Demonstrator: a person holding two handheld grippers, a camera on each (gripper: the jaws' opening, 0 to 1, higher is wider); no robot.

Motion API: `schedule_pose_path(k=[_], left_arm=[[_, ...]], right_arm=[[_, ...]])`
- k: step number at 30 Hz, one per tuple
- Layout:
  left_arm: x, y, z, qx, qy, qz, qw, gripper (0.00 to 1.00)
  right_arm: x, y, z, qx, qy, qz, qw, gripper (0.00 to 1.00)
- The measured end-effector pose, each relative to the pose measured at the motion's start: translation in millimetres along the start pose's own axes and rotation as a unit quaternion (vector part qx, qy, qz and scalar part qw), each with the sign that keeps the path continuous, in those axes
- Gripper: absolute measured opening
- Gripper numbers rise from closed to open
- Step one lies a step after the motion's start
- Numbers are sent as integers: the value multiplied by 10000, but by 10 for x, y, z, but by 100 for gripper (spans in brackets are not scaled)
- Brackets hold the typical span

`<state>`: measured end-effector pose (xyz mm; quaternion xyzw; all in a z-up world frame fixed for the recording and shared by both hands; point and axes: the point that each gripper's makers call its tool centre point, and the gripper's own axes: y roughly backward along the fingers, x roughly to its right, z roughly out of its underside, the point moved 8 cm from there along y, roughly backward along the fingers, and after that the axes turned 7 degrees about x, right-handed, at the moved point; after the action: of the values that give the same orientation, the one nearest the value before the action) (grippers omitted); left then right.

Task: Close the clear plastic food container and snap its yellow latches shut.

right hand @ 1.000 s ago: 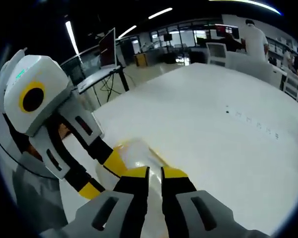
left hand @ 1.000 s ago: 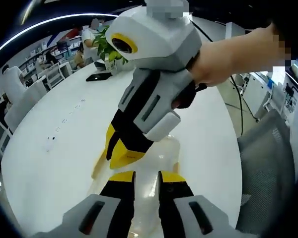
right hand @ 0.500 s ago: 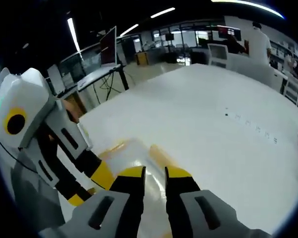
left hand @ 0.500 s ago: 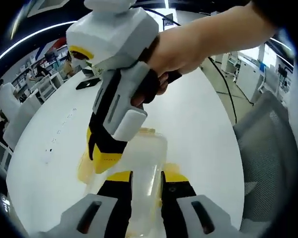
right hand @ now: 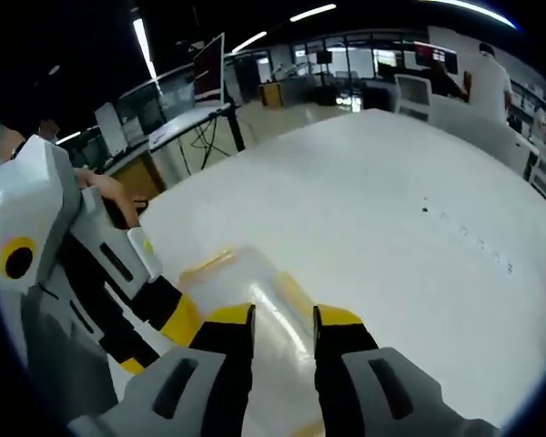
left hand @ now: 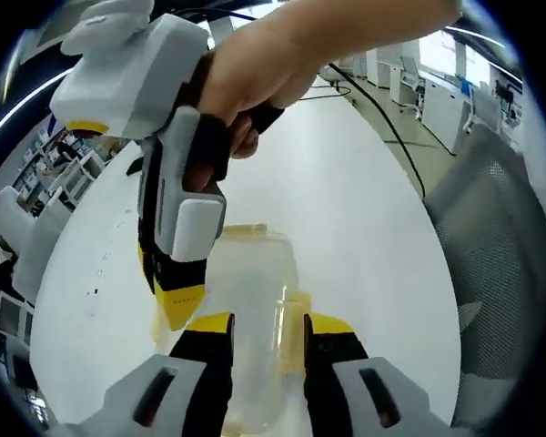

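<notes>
On glossy white table, rounded clear plastic container, lidded.

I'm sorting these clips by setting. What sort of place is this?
Likely an open-plan office or lab: a large white table, a monitor on a stand with desks behind, and a mesh office chair beside the table.

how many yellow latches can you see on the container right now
2 in the left gripper view: one latch on the container beside the left gripper, another at its far end. Others may be hidden behind the grippers.
</notes>
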<state>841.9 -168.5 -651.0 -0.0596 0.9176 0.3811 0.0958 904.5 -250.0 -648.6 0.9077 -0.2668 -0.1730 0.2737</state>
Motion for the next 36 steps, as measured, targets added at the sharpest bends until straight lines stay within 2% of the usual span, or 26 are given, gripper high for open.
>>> schedule_pose_path(k=[8, 12, 17, 22, 28, 36], left_arm=[[5, -5, 23, -6, -46, -64, 10000, 24], [11, -16, 25, -64, -235, -103, 9997, 24], [-1, -23, 21, -61, -249, -143, 9996, 24], [-10, -36, 16, -73, -320, -161, 9993, 25], [-17, -36, 18, -52, -297, -155, 9994, 25], [-14, -33, 12, -100, -445, -132, 9989, 25]], right_arm=[[31, -28, -23, -252, 226, -165, 9993, 25], [38, -44, -26, -397, 358, -346, 9980, 28], [70, -67, -23, -544, 406, -528, 9963, 31], [117, -108, -35, -746, 512, -730, 9932, 32], [148, -148, -61, -864, 400, -979, 9906, 32], [169, -191, -105, -1173, 506, -1336, 9828, 32]])
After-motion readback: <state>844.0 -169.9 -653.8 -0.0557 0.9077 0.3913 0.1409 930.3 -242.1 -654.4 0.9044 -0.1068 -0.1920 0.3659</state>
